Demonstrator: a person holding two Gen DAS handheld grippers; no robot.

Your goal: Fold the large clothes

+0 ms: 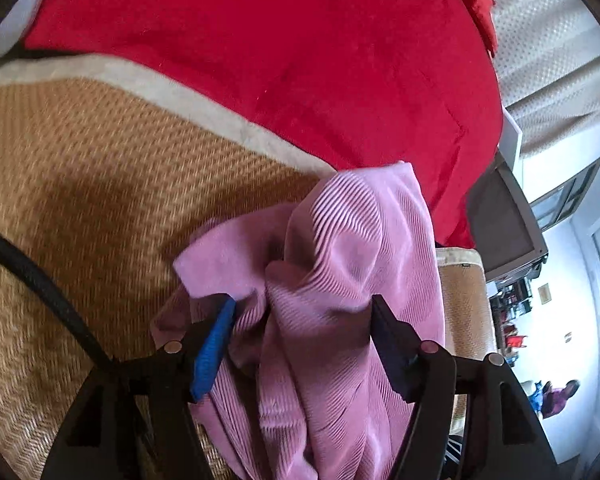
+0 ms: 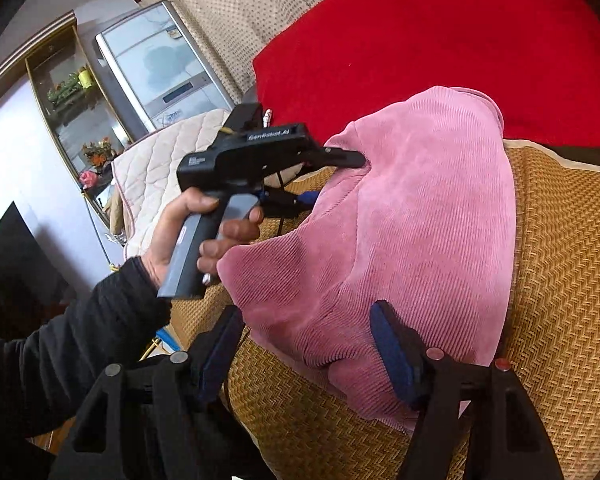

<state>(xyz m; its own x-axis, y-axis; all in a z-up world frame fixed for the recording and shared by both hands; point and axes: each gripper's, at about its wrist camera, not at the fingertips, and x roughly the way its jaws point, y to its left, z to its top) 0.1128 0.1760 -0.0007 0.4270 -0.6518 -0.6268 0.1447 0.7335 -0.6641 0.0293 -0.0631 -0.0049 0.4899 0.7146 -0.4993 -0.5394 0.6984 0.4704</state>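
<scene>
Left hand-held gripper (image 1: 300,308) and right hand-held gripper (image 2: 308,328), jaws standing wide and pressing nothing, straddle the bunched pink garment (image 2: 400,220) lying on the woven mat (image 2: 560,260) near the red blanket (image 2: 440,40), apparently between grasps; the left hand (image 2: 192,236) angles its handle downward toward the far fold.

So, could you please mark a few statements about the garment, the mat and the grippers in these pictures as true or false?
1. The pink garment lies on a woven straw mat. True.
2. The blanket behind it is blue. False: it is red.
3. The left gripper has its jaws apart with pink cloth between them. True.
4. The garment is folded into a neat flat square. False: it sits bunched in a rumpled heap.
5. The right gripper is clamped shut. False: its jaws stand apart.
</scene>
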